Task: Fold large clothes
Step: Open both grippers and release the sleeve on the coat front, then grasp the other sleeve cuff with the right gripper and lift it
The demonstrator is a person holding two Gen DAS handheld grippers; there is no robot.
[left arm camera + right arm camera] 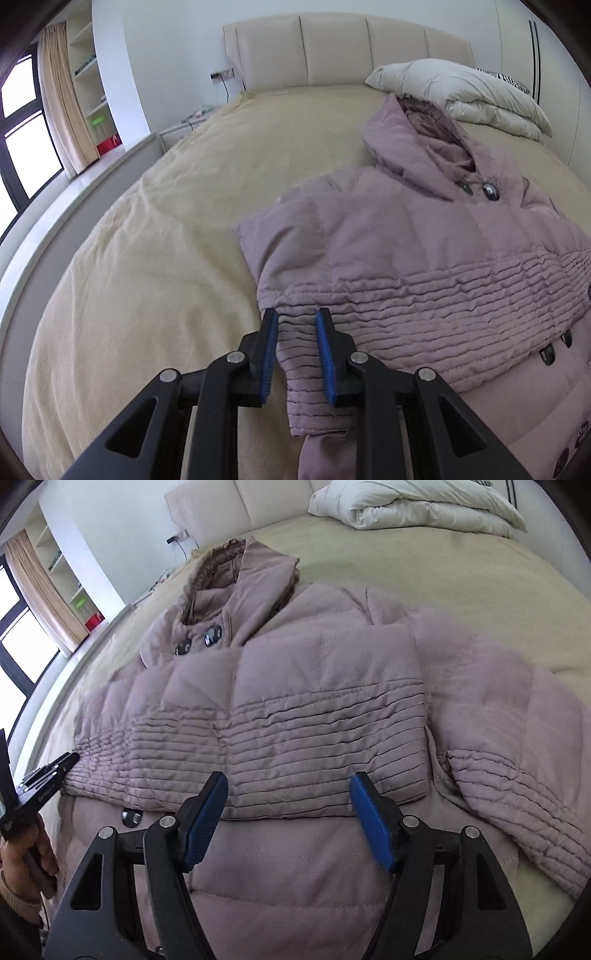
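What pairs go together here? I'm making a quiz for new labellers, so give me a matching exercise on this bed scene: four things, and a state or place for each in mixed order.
Things:
1. left tongs
2. right tongs
3. duvet
4. coat

States or places:
A. open wide, empty, above the folded-in sleeve
B. bundled by the headboard
C. lying buttoned, hood toward the headboard
D. around a ribbed cuff

Pairs: 1-D, 2-A, 3-B, 4-C
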